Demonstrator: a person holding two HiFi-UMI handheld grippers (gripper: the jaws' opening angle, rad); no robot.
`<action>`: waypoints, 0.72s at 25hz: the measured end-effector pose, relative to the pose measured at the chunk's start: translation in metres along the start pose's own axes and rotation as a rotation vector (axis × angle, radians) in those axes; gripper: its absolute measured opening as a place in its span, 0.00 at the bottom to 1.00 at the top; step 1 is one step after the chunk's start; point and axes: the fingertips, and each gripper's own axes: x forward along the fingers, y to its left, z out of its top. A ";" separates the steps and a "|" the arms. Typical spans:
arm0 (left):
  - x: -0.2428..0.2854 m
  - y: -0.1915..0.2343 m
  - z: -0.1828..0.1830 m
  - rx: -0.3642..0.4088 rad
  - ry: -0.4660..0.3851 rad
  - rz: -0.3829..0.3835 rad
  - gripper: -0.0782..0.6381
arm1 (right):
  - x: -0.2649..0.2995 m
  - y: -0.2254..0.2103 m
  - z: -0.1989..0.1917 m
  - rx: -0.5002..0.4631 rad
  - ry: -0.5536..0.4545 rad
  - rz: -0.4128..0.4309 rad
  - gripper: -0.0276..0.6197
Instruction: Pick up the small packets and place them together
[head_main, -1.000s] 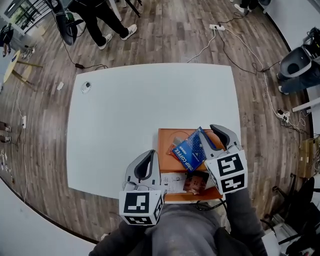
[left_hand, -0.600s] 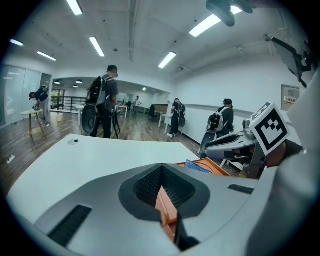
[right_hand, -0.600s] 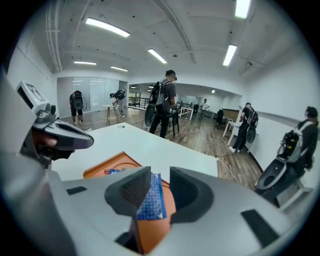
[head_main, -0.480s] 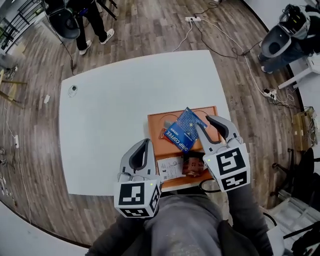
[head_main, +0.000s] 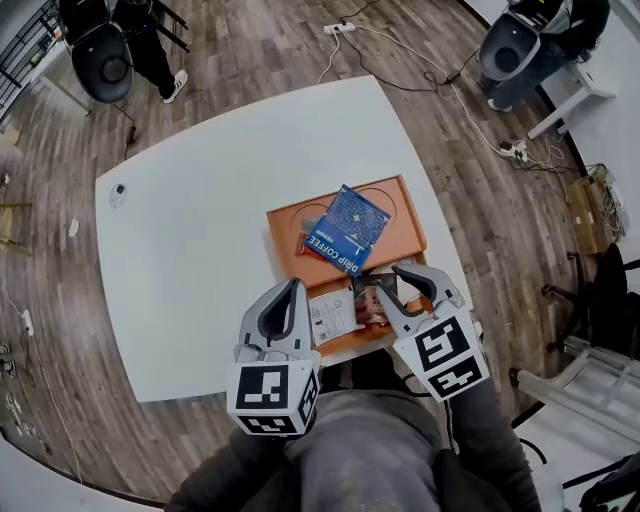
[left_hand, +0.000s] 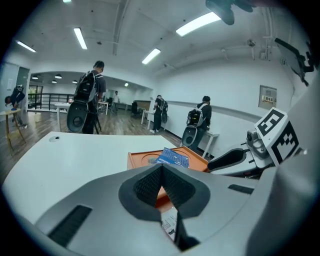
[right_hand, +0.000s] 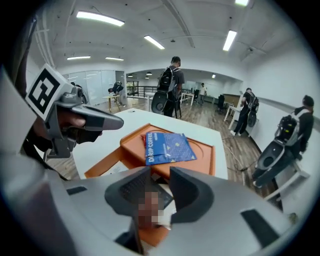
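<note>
An orange tray (head_main: 408, 212) sits at the near right of the white table. A blue drip-coffee packet (head_main: 346, 228) lies flat in its far half. In its near half a white packet (head_main: 328, 312) and a brown packet (head_main: 375, 306) lie side by side. My right gripper (head_main: 383, 278) hovers over the brown packet, jaws apart, pressing on nothing. In the right gripper view (right_hand: 160, 180) a dark packet (right_hand: 163, 196) shows below the gap, partly blurred. My left gripper (head_main: 292, 292) is shut and empty, just left of the white packet (left_hand: 170, 225).
The tray overhangs near the table's front edge (head_main: 340, 358). A small round object (head_main: 119, 192) lies at the far left of the table (head_main: 200, 260). People, chairs and floor cables surround the table.
My right gripper has drawn back and leftward from the tray's far right side to above the brown packet. The left gripper shifted slightly. The blue packet stayed put on the tray.
</note>
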 end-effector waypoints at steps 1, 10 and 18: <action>-0.001 -0.001 -0.003 0.005 0.007 -0.005 0.10 | 0.003 0.006 -0.006 0.005 0.011 0.011 0.23; -0.004 0.011 -0.015 0.045 0.043 0.001 0.10 | 0.032 0.033 -0.037 0.009 0.105 0.064 0.23; 0.004 0.018 -0.011 0.037 0.022 -0.003 0.10 | 0.054 0.042 -0.056 -0.061 0.252 0.133 0.37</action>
